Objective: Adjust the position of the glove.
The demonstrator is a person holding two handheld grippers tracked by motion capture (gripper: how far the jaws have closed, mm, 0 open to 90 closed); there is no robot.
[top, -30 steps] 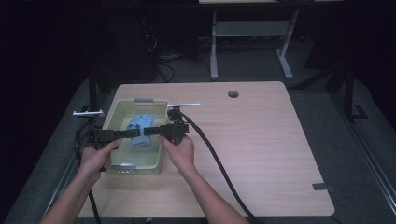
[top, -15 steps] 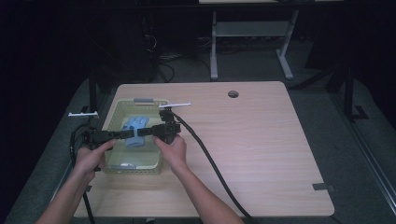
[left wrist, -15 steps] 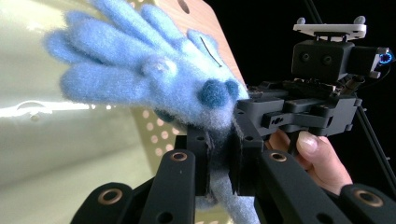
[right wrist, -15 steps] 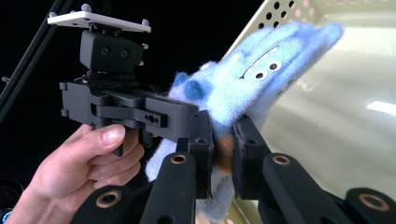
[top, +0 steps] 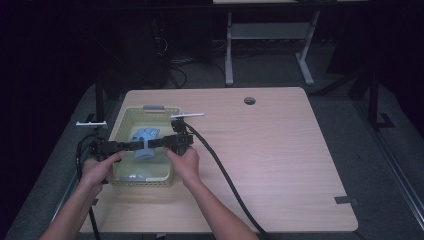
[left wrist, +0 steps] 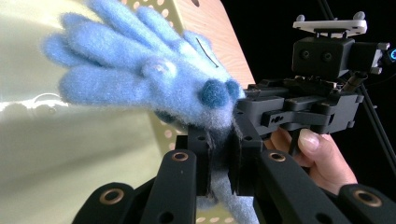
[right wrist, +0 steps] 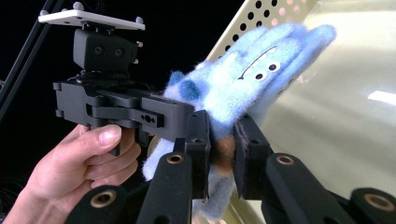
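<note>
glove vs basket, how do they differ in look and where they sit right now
The glove is fuzzy, soft and light blue; the basket is stiff, pale yellow-green, with perforated walls. The glove hangs in the air, pinched from opposite sides by the left gripper and right gripper; the basket rests on the table. The glove is much smaller and is held over the basket's open top.

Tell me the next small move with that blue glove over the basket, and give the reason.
Probably lower the blue fuzzy glove a little further into the pale green basket. The left gripper and the right gripper each pinch it from opposite sides, and it hangs between them above the basket floor. The right jaws have just been opening slightly with the glove between them, so set it down before letting go.
</note>
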